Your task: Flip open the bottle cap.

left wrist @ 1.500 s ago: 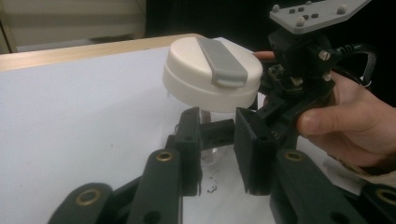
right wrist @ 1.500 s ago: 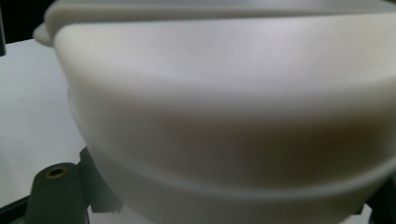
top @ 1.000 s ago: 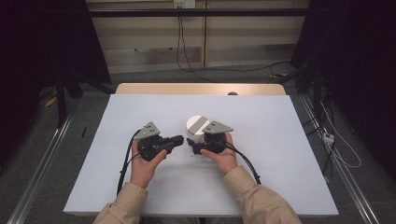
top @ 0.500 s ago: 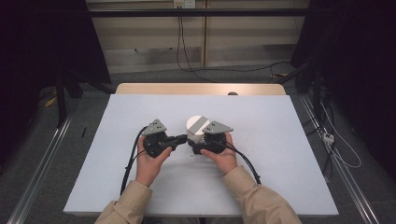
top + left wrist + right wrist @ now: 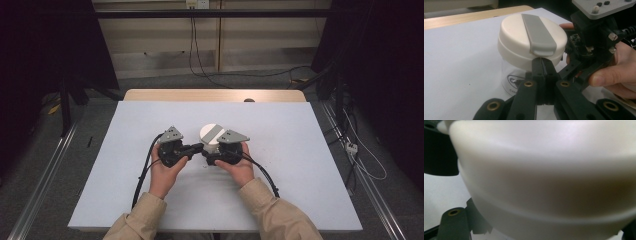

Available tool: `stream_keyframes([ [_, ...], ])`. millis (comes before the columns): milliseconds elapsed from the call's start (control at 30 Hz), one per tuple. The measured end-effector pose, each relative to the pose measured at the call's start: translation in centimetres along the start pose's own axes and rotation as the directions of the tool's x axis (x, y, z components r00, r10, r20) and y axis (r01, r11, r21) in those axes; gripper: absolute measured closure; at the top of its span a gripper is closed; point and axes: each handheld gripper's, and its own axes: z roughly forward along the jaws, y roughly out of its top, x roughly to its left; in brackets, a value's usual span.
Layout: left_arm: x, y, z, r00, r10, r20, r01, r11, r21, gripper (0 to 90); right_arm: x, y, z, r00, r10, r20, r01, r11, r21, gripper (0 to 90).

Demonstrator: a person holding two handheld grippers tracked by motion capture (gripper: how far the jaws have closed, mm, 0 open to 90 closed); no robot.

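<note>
Moved in since before, left gripper [image 5: 199,146] pinched together under jar [image 5: 524,72] lid's [image 5: 519,32] tab [image 5: 539,35]; right gripper [image 5: 210,156] clamps jar

Left hand-held gripper [image 5: 198,147] jaws shut, right hand-held gripper [image 5: 206,155] clamped

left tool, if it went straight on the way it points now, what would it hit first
Most likely the round white lid with the grey strap on the clear jar: the left tool, shut, has its tips right at the lid's lower rim. Whether they touch is unclear.
</note>
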Motion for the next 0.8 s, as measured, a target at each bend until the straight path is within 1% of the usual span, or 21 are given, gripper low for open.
stream_keyframes([
  [67, 0.0, 0.1, 0.0, 1.0000, 0.003, -0.005, -0.003, 1.0000, 0.003, 90.0, 0.0, 0.0, 0.0, 1.0000, -0.001, 0.001, 0.001, 1.000, 0.000, 18.0],
  [100, -0.1, 0.1, -0.1, 1.0000, -0.001, -0.004, 0.001, 1.0000, -0.006, 90.0, 0.0, 0.0, 0.0, 1.0000, -0.001, 0.001, 0.001, 1.000, 0.000, 18.0],
  [200, -0.2, 0.3, -0.1, 0.9999, 0.011, -0.009, -0.011, 0.9999, 0.000, 90.0, 0.1, 0.0, 0.0, 1.0000, -0.007, 0.003, 0.007, 1.000, 0.000, 18.0],
  [467, -0.3, 0.5, -0.2, 0.9999, 0.011, -0.008, -0.011, 0.9999, -0.007, 90.0, 0.1, 0.0, 0.0, 1.0000, -0.008, 0.001, 0.008, 1.000, 0.000, 18.0],
  [567, -0.5, 0.9, -0.3, 0.9997, 0.025, -0.006, -0.025, 0.9996, -0.016, 90.0, 0.1, 0.0, 0.0, 1.0000, -0.008, 0.001, 0.008, 1.000, 0.000, 18.0],
  [800, -0.6, 1.6, -0.5, 0.9997, 0.022, 0.003, -0.022, 0.9989, -0.042, 90.0, 0.1, -0.1, 0.0, 1.0000, -0.008, 0.000, 0.008, 1.000, 0.000, 18.0],
])
